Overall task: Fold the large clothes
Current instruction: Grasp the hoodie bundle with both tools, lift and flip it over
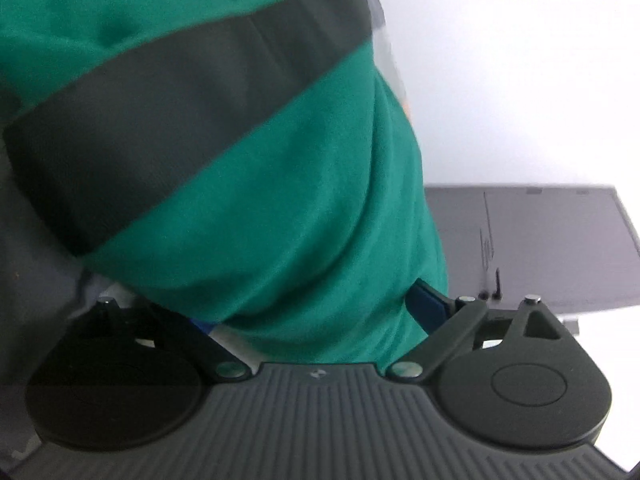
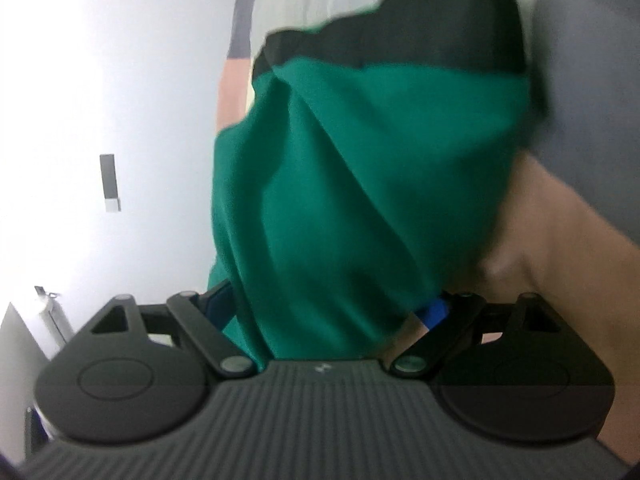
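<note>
Left wrist view: one green garment (image 1: 288, 200) fills most of the frame, bunched, with one wide dark band (image 1: 168, 112) running diagonally across it. It hangs or drapes right in front of the left gripper (image 1: 320, 312), lower edge dropping between the two fingers down to the gripper body. Blue pad of one finger (image 1: 428, 304) shows at the cloth's right edge, a sliver of the other blue pad at left under the fabric. Fingers spread wide, cloth lying between them; whether the pads press on it can't be told, fabric hides the contact. One dark flat panel (image 1: 540, 240) at right behind the gripper, white wall beyond. No containers seen.

Right wrist view: same green garment (image 2: 360, 184), one dark band (image 2: 420, 40) along its top, folds running diagonally down. It falls between the two fingers of the right gripper (image 2: 332, 308), touching the gripper body at bottom centre. One blue pad (image 2: 434, 314) visible at right beside the cloth, the other finger (image 2: 218, 304) darker at left, partly behind fabric. Fingers spread wide here too, garment bulk between them; pinch contact not clear. Person's bare forearm (image 2: 560, 240) at right, just beside the cloth, grey sleeve (image 2: 592, 80) above it. Frames blurred.
</note>
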{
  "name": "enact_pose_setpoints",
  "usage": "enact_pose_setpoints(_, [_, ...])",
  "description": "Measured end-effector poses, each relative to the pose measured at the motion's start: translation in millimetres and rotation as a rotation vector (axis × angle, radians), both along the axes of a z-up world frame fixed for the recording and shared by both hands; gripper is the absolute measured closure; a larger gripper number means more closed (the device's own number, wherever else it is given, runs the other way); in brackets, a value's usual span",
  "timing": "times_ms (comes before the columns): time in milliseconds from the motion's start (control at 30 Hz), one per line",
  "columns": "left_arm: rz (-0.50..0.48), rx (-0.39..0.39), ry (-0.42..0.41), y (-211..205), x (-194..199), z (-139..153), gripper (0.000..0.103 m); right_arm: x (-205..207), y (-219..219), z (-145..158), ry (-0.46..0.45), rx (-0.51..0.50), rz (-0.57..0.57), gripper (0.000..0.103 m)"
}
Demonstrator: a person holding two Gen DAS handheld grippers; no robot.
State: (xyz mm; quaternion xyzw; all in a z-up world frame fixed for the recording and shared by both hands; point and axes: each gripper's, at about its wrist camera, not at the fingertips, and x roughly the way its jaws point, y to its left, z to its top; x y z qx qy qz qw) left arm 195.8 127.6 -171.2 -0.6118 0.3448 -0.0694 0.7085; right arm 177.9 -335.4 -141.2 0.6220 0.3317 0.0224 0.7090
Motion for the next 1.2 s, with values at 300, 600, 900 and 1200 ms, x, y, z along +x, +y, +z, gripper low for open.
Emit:
enact_pose_setpoints(300, [0.105, 0.064, -0.055, 0.7, -8.5, 13.3, 0.040, 18.8, -7.4, 4.8, -0.020, -0.146, -0.028, 0.035])
enact_pose_setpoints(600, [0.087, 0.275, -0.169, -11.2, -35.2, 61.7, 0.063, -8.4, 10.6, 56.9, -0.151, -0.361, 0.103, 0.076])
enact_pose_setpoints(900, [-0.064, 0.508, -0.245, -43.0, -80.5, 140.1, 0.079, -52.9, -12.8, 105.5, -0.200, -0.403, 0.145, 0.077])
enact_pose_setpoints(1200, [-0.117, 0.492, -0.203, -24.7, -117.0, 132.5, 0.081, -70.7, -25.3, 103.3, -0.151, -0.379, 0.189, 0.069])
